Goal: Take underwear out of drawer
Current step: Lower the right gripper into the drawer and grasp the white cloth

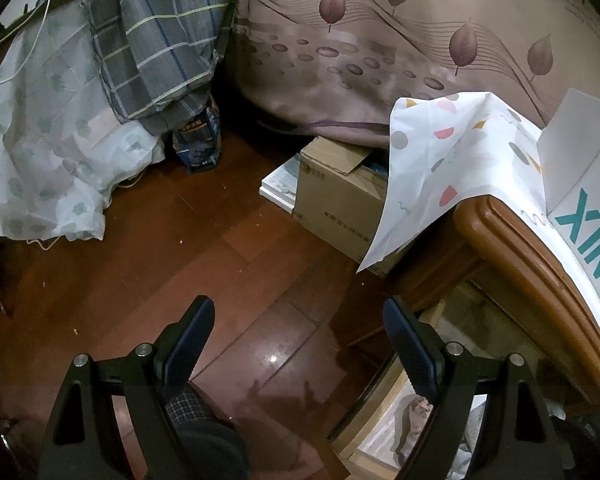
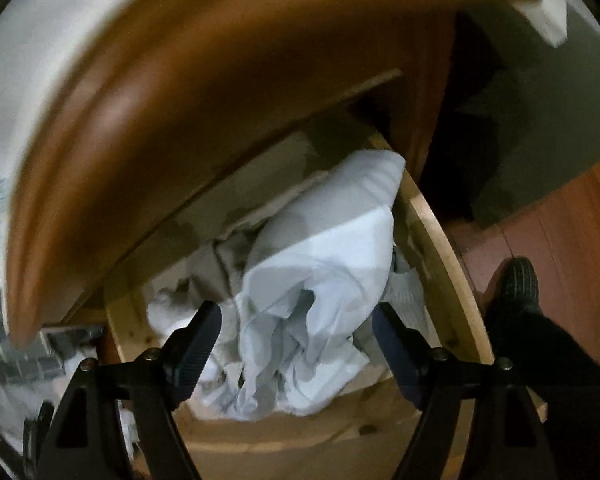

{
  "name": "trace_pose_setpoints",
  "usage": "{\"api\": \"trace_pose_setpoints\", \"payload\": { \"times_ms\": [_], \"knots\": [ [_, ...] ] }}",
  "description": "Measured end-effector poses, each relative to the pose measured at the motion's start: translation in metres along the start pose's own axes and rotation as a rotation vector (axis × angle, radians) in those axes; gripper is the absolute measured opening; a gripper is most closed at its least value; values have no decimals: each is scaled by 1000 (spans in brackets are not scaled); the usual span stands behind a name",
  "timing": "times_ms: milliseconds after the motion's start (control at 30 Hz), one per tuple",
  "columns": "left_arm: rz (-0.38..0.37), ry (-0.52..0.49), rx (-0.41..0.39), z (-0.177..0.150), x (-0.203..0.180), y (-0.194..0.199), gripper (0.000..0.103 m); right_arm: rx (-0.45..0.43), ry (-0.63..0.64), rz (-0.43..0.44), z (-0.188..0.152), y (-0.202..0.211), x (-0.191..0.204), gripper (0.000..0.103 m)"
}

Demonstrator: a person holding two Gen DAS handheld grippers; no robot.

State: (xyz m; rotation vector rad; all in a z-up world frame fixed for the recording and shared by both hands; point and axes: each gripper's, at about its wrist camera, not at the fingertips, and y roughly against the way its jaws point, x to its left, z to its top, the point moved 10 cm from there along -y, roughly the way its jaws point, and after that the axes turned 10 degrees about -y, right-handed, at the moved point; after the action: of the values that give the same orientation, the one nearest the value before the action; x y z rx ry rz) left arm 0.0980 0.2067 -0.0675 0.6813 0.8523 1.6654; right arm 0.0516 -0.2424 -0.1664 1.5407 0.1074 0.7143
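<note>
**R gripper over open drawer, nothing held yet**

Drawer (image 2: pixel 428 216) is pulled out from under the cabinet's brown top edge (image 2: pixel 140 92), so its contents are reachable from above. A crumpled pale blue-white garment (image 2: pixel 320 264), prob. the underwear, lies piled in the middle w/ more pale cloth to its left and right.

R gripper (image 2: pixel 296 340) points steeply down at that pile, fingers spread wide w/ the cloth's near folds between them but not pinched: looks set up to straddle a fold before closing. View is blurred, so contact w/ cloth can't be told.

L gripper (image 1: pixel 298 340) is wide open and empty, over the wood floor (image 1: pixel 160 260) left of the drawer (image 1: pixel 380 432), out of the R's way. Cardboard box (image 1: pixel 336 200) sits far on the floor.
</note>
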Motion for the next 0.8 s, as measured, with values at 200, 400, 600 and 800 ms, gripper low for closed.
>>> {"api": "trace_pose_setpoints", "payload": {
  "times_ms": [200,400,600,800],
  "knots": [
    [-11,-3,12,-1,-5,-2,84,-72,-39,-6,10,-20,0,82],
    [-20,-14,14,-1,-11,-2,84,-86,-58,-11,7,-35,-1,82],
    [-26,-17,21,-3,-10,-3,84,-115,-102,-30,6,-43,-3,82],
    [-32,-16,21,-4,-10,-3,84,-90,-180,-24,-3,-65,-7,82]
  ]
}}
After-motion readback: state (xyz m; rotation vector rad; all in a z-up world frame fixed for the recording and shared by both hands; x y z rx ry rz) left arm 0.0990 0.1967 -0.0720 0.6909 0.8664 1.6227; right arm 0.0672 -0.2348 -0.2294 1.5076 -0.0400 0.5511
